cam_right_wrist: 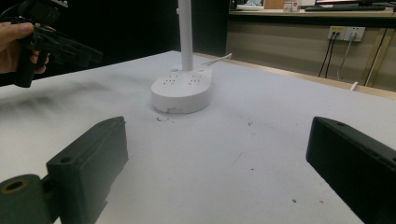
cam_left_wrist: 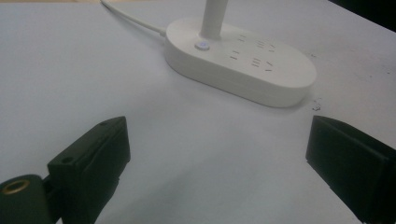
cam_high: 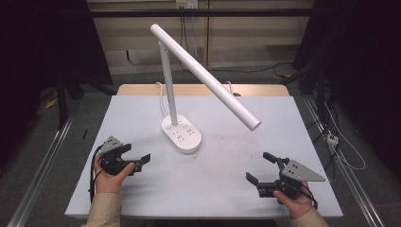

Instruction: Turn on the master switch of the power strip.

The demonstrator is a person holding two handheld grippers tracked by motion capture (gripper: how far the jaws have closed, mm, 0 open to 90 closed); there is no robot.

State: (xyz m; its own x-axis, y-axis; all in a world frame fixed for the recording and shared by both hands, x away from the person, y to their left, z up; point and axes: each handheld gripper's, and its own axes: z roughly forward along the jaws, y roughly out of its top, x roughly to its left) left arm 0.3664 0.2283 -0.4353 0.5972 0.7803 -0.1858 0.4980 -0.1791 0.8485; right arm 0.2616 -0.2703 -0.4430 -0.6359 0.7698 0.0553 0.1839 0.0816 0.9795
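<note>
Two grippers: both held just over the white table [cam_high: 213,189], low in the high view, one at each bottom corner, well apart from each other.
Left gripper [cam_high: 137,160]: lower left of the frame, jaws spread wide, nothing between them, pointing toward the middle.
Right gripper [cam_high: 261,166]: lower right, jaws also wide apart and empty.
Desk lamp [cam_high: 171,85]: white, dead center of the high view, upright post with a long tube head slanting down to the right.
Lamp base [cam_left_wrist: 240,60]: oval, has socket slots and a small round button [cam_left_wrist: 202,45]; sits in the upper middle of the left gripper view, well ahead of the jaws.
Cord [cam_left_wrist: 130,19]: white, runs off the base toward the upper left.
Table marks: a few dark specks near the base.
</note>
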